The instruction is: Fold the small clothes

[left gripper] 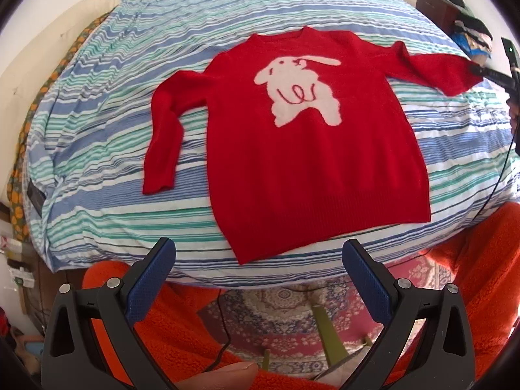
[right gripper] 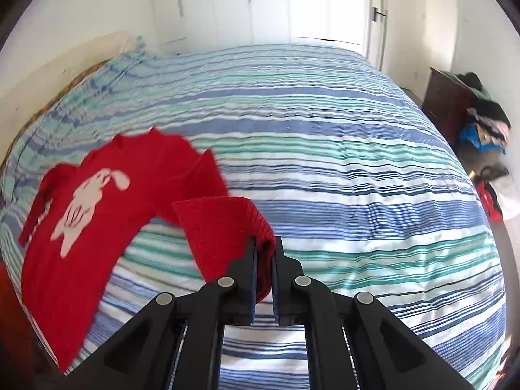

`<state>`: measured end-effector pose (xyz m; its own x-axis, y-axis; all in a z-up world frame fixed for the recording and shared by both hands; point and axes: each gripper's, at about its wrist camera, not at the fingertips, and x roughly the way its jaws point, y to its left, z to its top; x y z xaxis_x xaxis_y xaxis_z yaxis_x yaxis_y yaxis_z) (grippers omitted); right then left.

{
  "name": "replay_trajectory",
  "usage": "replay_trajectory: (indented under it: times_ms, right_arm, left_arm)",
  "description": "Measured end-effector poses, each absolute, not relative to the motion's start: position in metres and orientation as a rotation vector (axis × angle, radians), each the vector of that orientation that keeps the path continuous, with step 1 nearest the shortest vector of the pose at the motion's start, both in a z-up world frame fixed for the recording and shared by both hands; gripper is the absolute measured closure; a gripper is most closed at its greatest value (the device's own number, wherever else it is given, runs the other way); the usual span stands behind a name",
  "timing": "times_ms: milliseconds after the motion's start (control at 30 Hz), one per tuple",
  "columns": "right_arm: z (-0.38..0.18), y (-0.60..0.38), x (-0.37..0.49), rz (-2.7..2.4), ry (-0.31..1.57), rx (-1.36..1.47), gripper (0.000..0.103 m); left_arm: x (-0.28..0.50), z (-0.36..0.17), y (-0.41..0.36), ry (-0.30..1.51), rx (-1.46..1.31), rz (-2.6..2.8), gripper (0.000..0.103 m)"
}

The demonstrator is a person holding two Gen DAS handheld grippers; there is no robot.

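- The red sweater [left gripper: 312, 149] lay face up on the striped bed [left gripper: 107, 149], its white animal figure showing, hem toward me and collar away.
- My right hand-held gripper [right gripper: 264, 253] was clamped on the cuff of the right sleeve [right gripper: 224, 230], the knit bunched between the pads and lifted off the cover.
- My left hand-held gripper [left gripper: 258, 256] hung above the near edge of the bed, just short of the hem, jaws wide apart and nothing in them.
- The other sleeve [left gripper: 165, 136] lay bent down along the body, flat on the bed.
- I judged the sweater soft, limp and light: a fuzzy knit that would sag and stretch wherever it was not supported, but unlikely to slip from ribbed pads.
- The ribbed parts looked like the best holds, being thicker: the cuffs and the hem band.
- I judged a pinch on a single layer at the hem corner risky, as the layers could separate.
- A fast swing seemed likely to drag the body out of square.
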<state>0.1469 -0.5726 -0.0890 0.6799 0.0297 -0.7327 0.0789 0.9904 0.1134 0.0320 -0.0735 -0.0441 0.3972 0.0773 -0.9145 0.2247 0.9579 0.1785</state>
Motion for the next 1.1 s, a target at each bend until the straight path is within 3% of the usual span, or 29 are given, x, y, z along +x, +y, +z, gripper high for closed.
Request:
replay_trajectory:
  times_ms: [200, 300, 600, 633, 667, 700, 733, 933, 967, 1033, 1067, 1100]
  right_arm:
    - [-0.109, -0.693, 0.166, -0.202, 0.897, 0.485, 0.096]
    - [-0.144, -0.708, 0.163, -0.218, 0.986, 0.605, 0.096]
    - [-0.193, -0.737, 0.132, -0.278, 0.965, 0.912, 0.094]
    - [-0.188, -0.736, 0.131, -0.267, 0.936, 0.899, 0.092]
    - [-0.184, -0.736, 0.128, -0.265, 0.911, 0.895, 0.079]
    - [-0.182, -0.738, 0.123, -0.254, 0.893, 0.914, 0.055]
    - [-0.181, -0.737, 0.120, -0.242, 0.889, 0.943, 0.046]
    - [-0.187, -0.718, 0.101, -0.190, 0.887, 1.070, 0.045]
    - [-0.190, -0.717, 0.103, -0.189, 0.891, 1.077, 0.049]
    - [-0.197, -0.718, 0.110, -0.212, 0.891, 1.095, 0.072]
    - [-0.201, -0.718, 0.113, -0.217, 0.901, 1.113, 0.099]
    - [-0.202, -0.717, 0.114, -0.237, 0.912, 1.108, 0.099]
  left_arm:
    - [0.028, -0.039, -0.092, 1.130, 0.348, -0.124, 0.001]
    - [0.026, -0.039, -0.098, 1.127, 0.369, -0.137, 0.001]
    - [0.027, -0.037, -0.099, 1.122, 0.386, -0.132, 0.001]
    - [0.028, -0.038, -0.098, 1.128, 0.379, -0.132, 0.001]
    - [0.029, -0.039, -0.097, 1.134, 0.373, -0.134, 0.001]
    - [0.030, -0.040, -0.097, 1.138, 0.369, -0.136, 0.001]
    - [0.030, -0.041, -0.097, 1.141, 0.367, -0.137, 0.001]
    - [0.033, -0.048, -0.104, 1.161, 0.360, -0.171, 0.001]
    - [0.034, -0.049, -0.106, 1.161, 0.366, -0.178, 0.001]
    - [0.032, -0.046, -0.110, 1.150, 0.381, -0.181, 0.001]
    - [0.031, -0.044, -0.110, 1.141, 0.386, -0.179, 0.001]
    - [0.030, -0.041, -0.110, 1.129, 0.387, -0.176, 0.001]
